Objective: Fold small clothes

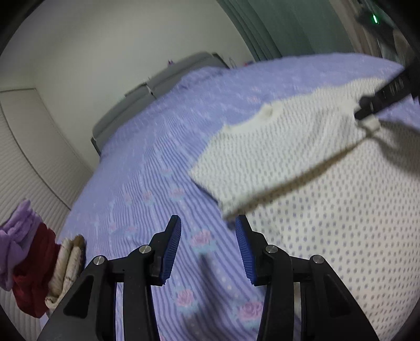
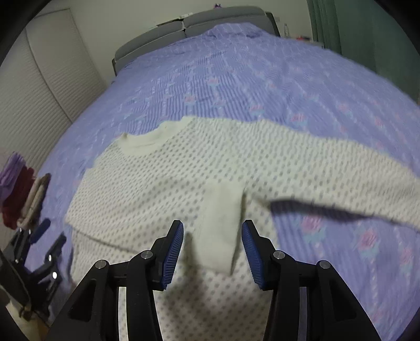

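A cream open-knit sweater (image 1: 288, 147) (image 2: 183, 170) lies spread on the purple flowered bedspread (image 1: 147, 168) (image 2: 236, 78), neckline toward the headboard. One sleeve is folded across the body. In the right wrist view the sleeve's plain cuff (image 2: 223, 209) lies between the blue pads of my right gripper (image 2: 212, 223), with a gap on each side; the jaws stand open. My left gripper (image 1: 208, 220) is open over bare bedspread, its right fingertip beside the edge of the other folded sleeve (image 1: 231, 207). Each gripper shows in the other's view: right gripper (image 1: 378, 102), left gripper (image 2: 44, 236).
A pile of folded clothes (image 1: 34, 262) (image 2: 18, 191), purple, red and beige, sits at the bed's left edge. A grey headboard (image 1: 157, 86) (image 2: 199, 23) closes the far end. White slatted closet doors (image 2: 39, 105) stand left, a green curtain (image 2: 341, 26) right.
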Demonstrator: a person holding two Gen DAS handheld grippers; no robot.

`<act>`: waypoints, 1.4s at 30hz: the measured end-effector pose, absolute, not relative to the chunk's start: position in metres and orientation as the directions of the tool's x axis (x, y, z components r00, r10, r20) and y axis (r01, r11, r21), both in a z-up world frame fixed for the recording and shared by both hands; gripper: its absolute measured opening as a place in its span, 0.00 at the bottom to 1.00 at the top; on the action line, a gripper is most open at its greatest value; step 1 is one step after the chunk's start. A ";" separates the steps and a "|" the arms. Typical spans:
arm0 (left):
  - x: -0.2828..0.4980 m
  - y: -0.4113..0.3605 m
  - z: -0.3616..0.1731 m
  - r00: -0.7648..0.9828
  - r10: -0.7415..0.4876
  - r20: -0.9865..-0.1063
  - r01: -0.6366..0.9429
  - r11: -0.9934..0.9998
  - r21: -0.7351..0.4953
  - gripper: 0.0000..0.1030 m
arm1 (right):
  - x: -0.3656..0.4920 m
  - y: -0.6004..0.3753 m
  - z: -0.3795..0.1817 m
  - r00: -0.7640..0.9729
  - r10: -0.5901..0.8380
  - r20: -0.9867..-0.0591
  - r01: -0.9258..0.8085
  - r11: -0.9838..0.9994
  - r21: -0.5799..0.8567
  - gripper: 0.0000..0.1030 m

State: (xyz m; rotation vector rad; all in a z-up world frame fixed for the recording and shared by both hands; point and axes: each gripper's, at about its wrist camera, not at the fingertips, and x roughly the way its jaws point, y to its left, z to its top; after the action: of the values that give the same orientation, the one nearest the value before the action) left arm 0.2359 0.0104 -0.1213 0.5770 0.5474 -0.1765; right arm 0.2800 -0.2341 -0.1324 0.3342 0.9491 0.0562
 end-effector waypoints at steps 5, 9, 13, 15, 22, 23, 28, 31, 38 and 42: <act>0.251 0.006 -0.119 0.839 -0.028 -0.544 0.294 0.865 0.408 0.41 | 0.279 -0.235 -0.149 0.553 0.180 -0.814 0.140 0.942 0.304 0.45; 0.260 0.001 -0.122 0.825 -0.045 -0.563 0.295 0.884 0.362 0.41 | 0.281 -0.230 -0.146 0.563 0.051 -0.825 0.155 0.974 0.166 0.45; 0.269 -0.002 -0.141 0.781 -0.004 -0.624 0.306 0.874 0.377 0.42 | 0.279 -0.236 -0.142 0.560 0.066 -0.826 0.152 0.972 0.180 0.45; 0.269 0.003 -0.148 0.762 0.005 -0.648 0.307 0.878 0.367 0.42 | 0.274 -0.241 -0.139 0.573 0.072 -0.816 0.156 0.968 0.196 0.45; 0.257 0.010 -0.139 0.759 0.007 -0.651 0.285 0.896 0.341 0.42 | 0.252 -0.254 -0.124 0.601 0.081 -0.795 0.175 0.957 0.230 0.45; 0.253 0.010 -0.136 0.767 0.018 -0.641 0.277 0.893 0.356 0.42 | 0.249 -0.256 -0.121 0.606 0.083 -0.791 0.175 0.956 0.235 0.45; 0.237 0.002 -0.110 0.818 0.004 -0.575 0.267 0.883 0.386 0.42 | 0.236 -0.267 -0.105 0.643 0.080 -0.762 0.186 0.948 0.257 0.45; 0.230 -0.016 -0.089 0.841 -0.025 -0.541 0.272 0.884 0.381 0.57 | 0.220 -0.284 -0.094 0.680 0.055 -0.731 0.231 0.930 0.285 0.46; 0.232 -0.087 -0.049 0.827 -0.200 -0.526 0.370 0.898 0.240 0.88 | 0.206 -0.329 -0.091 0.716 0.006 -0.698 0.326 0.881 0.343 0.51; 0.241 -0.127 -0.047 0.808 -0.272 -0.523 0.416 0.891 0.179 0.88 | 0.195 -0.367 -0.101 0.723 -0.055 -0.689 0.422 0.824 0.378 0.57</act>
State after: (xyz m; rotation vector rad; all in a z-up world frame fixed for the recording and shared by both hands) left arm 0.2410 -0.1274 -0.0473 0.2941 0.5111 -0.3737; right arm 0.1948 -0.3668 -0.1010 0.5497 0.7209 -0.2782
